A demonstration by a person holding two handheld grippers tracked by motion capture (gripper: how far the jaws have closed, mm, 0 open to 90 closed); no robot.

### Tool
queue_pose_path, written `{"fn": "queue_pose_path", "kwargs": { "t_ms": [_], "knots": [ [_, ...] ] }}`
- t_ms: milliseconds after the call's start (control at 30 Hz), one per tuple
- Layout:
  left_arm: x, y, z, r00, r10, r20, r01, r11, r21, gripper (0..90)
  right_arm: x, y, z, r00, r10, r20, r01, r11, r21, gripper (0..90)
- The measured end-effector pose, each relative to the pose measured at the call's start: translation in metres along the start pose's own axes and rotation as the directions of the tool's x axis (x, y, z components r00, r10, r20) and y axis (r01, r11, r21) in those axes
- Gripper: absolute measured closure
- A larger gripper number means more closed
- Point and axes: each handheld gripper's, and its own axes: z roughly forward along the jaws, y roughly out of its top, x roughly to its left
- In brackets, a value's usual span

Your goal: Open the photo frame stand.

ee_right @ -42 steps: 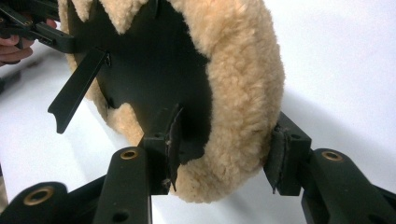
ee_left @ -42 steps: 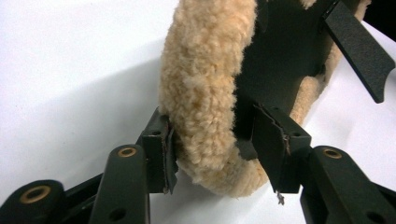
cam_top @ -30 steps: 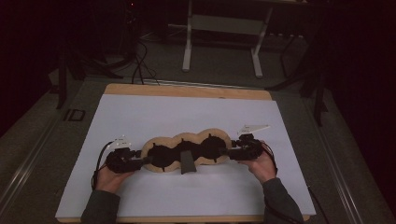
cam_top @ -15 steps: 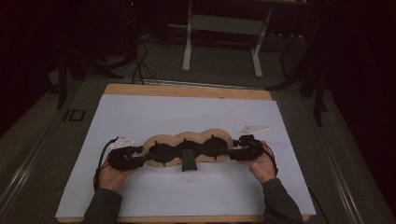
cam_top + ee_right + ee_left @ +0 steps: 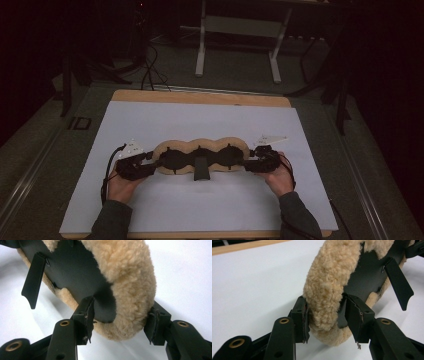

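1. Nearest to us, at six o'clock in the high view, our forearms come in, with the left hand [image 5: 120,186] and the right hand [image 5: 280,178] each around a gripper.
2. The left gripper [image 5: 149,161] is clenched on the nine o'clock end of the fleece pad [image 5: 215,145]. In the left gripper view both pads dent the pile, one on each side of the rim.
3. The right gripper [image 5: 253,163] straddles the three o'clock end. In the right gripper view one jaw touches the black lining and the other sits just at the fleece. We cannot tell whether it squeezes or merely brackets the pad.
4. The pad lies flat at the middle of the white sheet [image 5: 200,117], black lining up, with its strap [image 5: 201,171] pointing to six o'clock.
5. We judge the step in hand to be taking hold of both ends, ready to lift, turn or straighten the pad.
6. The next move calls for a firm bite on the right side first, then both hands acting together so the soft pad does not sag or twist.
7. Farther off, at twelve o'clock, we see the wooden table edge [image 5: 200,97] and a metal stand [image 5: 240,25] on the dark floor.
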Motion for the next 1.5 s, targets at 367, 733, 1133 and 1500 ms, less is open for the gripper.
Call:
{"fn": "queue_pose_path", "kwargs": {
  "t_ms": [367, 733, 1133, 1500],
  "knots": [
    [-0.002, 0.001, 0.004, 0.9996, 0.024, -0.015, -0.024, 0.9997, 0.010, 56.1, -0.001, -0.006, 0.001, 0.9999, 0.008, 0.010, -0.008, 1.000, -0.010, 46.7],
    [-0.004, 0.001, 0.005, 0.9988, 0.038, -0.032, -0.038, 0.9992, 0.010, 55.9, 0.000, -0.008, 0.002, 0.9998, 0.000, 0.020, 0.000, 1.000, -0.013, 46.7],
    [-0.005, 0.000, 0.006, 0.9967, 0.060, -0.056, -0.059, 0.9982, 0.014, 55.8, -0.002, -0.008, 0.004, 0.9997, -0.007, 0.024, 0.007, 1.000, -0.011, 46.6],
    [-0.013, 0.002, 0.010, 0.9785, 0.154, -0.137, -0.157, 0.9875, -0.010, 55.6, -0.002, -0.012, 0.012, 0.9964, -0.038, 0.075, 0.039, 0.999, -0.008, 45.4]
  ]
}}
